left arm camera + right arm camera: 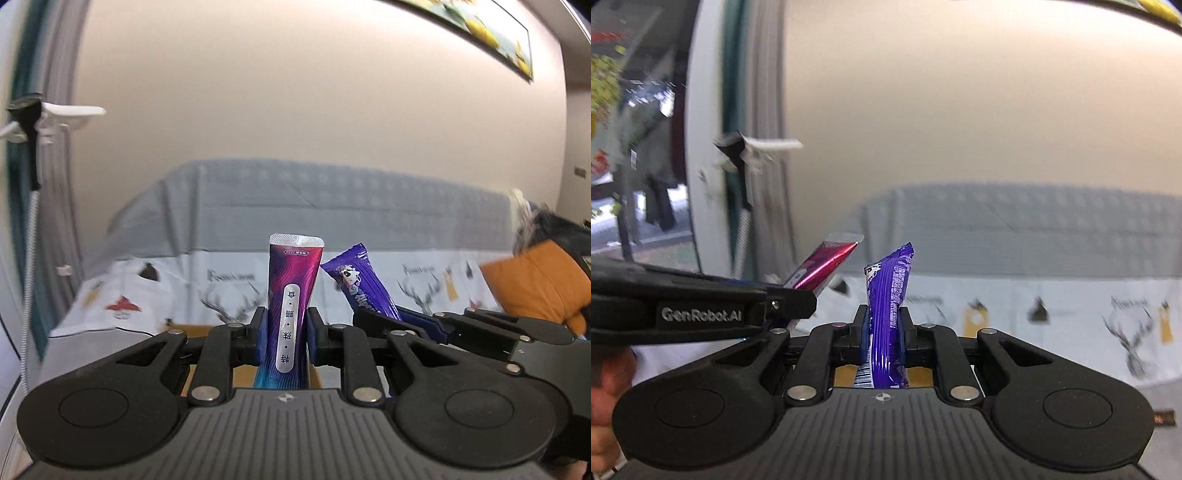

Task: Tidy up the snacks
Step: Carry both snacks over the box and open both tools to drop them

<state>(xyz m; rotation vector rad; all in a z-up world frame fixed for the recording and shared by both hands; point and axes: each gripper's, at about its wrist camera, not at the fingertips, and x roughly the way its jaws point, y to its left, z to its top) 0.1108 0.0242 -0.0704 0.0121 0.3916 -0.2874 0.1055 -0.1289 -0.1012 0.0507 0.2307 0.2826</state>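
Note:
My left gripper (286, 334) is shut on a tall magenta-and-purple snack sachet (293, 284) with a white label, held upright in the air. My right gripper (882, 332) is shut on a purple snack bar wrapper (888, 295), also upright. In the left wrist view the purple bar (364, 284) and the right gripper (436, 325) sit just to the right. In the right wrist view the sachet (827, 264) and the left gripper (701, 310) sit to the left. A brown cardboard box (243, 373) shows below the fingers; it also shows in the right wrist view (919, 374).
A sofa with a grey and white deer-print cover (332, 206) fills the background. An orange cushion (535, 284) lies at its right end. A curtain and a white hook (55, 114) are on the left. A framed picture (480, 33) hangs on the wall.

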